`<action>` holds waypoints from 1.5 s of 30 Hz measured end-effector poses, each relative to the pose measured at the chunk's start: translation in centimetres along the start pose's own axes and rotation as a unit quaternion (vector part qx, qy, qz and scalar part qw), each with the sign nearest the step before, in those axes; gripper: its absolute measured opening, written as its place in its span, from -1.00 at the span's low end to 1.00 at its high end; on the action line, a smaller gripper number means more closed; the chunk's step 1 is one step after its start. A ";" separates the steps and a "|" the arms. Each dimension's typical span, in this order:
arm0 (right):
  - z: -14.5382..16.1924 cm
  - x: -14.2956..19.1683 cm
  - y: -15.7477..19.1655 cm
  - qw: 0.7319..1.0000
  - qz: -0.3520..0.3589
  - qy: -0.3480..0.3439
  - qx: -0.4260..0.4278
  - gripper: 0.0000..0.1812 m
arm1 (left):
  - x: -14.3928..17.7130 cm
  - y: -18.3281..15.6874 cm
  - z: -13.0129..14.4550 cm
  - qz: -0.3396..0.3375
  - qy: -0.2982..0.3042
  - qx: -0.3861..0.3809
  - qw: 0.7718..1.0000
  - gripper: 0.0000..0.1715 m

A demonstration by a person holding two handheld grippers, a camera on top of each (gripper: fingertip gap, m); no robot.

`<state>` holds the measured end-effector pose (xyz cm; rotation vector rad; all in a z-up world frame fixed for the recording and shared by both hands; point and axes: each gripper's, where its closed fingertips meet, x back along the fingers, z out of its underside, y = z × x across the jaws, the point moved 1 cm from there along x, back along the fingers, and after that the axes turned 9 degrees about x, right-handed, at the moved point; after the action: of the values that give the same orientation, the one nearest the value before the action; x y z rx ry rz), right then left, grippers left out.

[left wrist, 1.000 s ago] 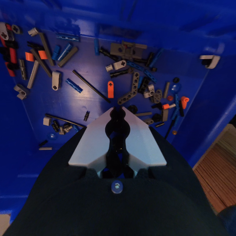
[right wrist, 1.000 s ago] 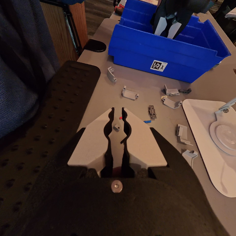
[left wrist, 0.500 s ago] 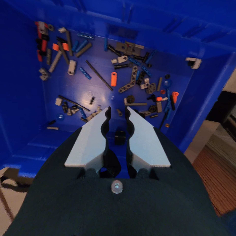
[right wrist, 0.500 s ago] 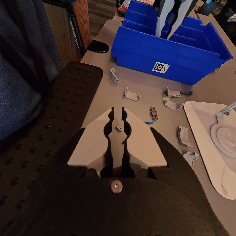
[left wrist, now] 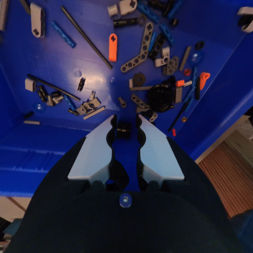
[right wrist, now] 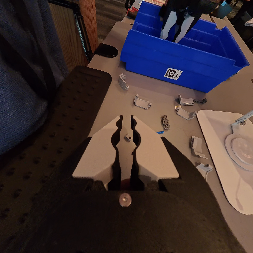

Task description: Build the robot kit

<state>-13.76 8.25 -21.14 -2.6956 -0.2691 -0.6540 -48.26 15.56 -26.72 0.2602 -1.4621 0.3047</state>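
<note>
The left tongs point(left wrist: 126, 117) are standing wide apart, reaching down inside the blue bin point(left wrist: 41, 157), with a small black block point(left wrist: 123, 132) lying on the bin floor between their fingers, touching neither as far as the view shows. Just beyond it a grey connector assembly point(left wrist: 89, 106) and a black tangled piece point(left wrist: 161, 97) are lying, and farther off an orange liftarm point(left wrist: 113, 47), a bent grey beam point(left wrist: 139, 53) and a long black axle point(left wrist: 86, 37).

The right tongs point(right wrist: 125, 116) are hovering over the grey counter point(right wrist: 150, 89), narrowly parted and gripping nothing; a small grey connector point(right wrist: 128, 137) is sitting on the counter in the gap between them. A black perforated mat point(right wrist: 61, 116) is lying to their left. Beyond are a blue pin point(right wrist: 159, 132), a dark grey plate piece point(right wrist: 165, 122), several light grey curved panels point(right wrist: 142, 102) and a white tray point(right wrist: 219, 136). Farthest, the blue bin point(right wrist: 178, 60) is holding the left tongs point(right wrist: 176, 26).
</note>
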 end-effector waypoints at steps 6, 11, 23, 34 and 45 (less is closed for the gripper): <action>-0.1 0.0 0.1 1.000 0.000 0.000 0.003 -0.90 | -0.3 -0.3 -0.2 0.006 -0.001 0.002 1.000 -0.63; 0.0 0.1 0.1 1.000 0.001 0.000 0.003 -0.90 | -0.1 1.2 0.5 -0.029 0.014 0.014 0.999 -0.60; -0.1 0.3 0.3 1.000 0.000 -0.001 0.005 -0.90 | 0.4 -2.3 1.8 0.033 0.040 0.010 0.999 -0.65; -0.1 0.4 0.3 1.000 0.000 -0.002 0.006 -0.90 | -0.9 -2.0 -0.2 0.007 0.040 -0.021 0.999 -0.64; -0.3 0.6 0.4 1.000 0.002 -0.005 0.008 -0.90 | 5.3 5.0 -1.7 -0.121 -0.085 0.050 0.988 -0.68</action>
<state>-13.27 7.87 -20.73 -2.6848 -0.2701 -0.6349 -47.98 21.06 -21.70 0.5511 -1.5669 0.1608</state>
